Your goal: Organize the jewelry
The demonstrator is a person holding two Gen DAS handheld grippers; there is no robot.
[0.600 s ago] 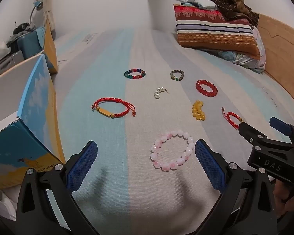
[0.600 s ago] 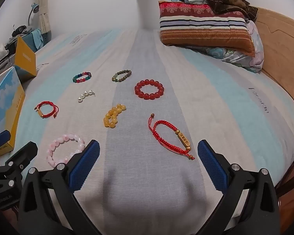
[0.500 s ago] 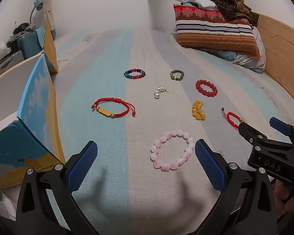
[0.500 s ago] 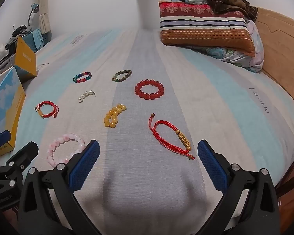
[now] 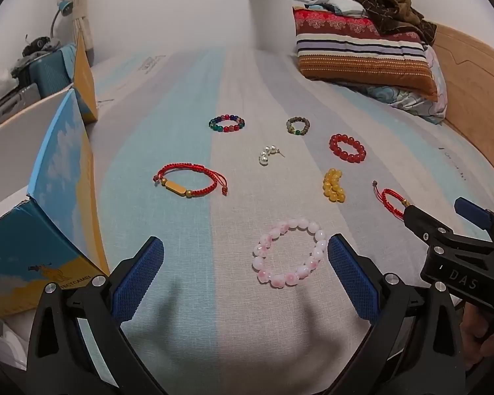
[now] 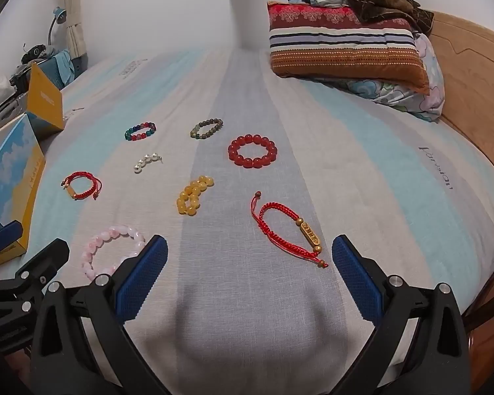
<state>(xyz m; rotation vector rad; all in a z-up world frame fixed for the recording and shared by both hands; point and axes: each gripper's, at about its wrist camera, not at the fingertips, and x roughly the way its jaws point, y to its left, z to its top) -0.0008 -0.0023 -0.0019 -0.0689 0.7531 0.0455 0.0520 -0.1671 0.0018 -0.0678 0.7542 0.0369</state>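
My right gripper body reads "DAS". The blue box beside me reads "REDCAMEL", partly legible.

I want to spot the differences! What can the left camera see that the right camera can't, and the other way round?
Only the left view shows the open white inside of the blue-and-yellow box, and the right gripper coming in from the side, hiding part of a red cord bracelet.

Only the right view shows that red cord bracelet whole, with its gold charm, plus the printed word on the sheet clearly.

Both show the pink bead bracelet, yellow beads, red bead bracelet, pearls, and the striped pillow. Both jaws are wide open.
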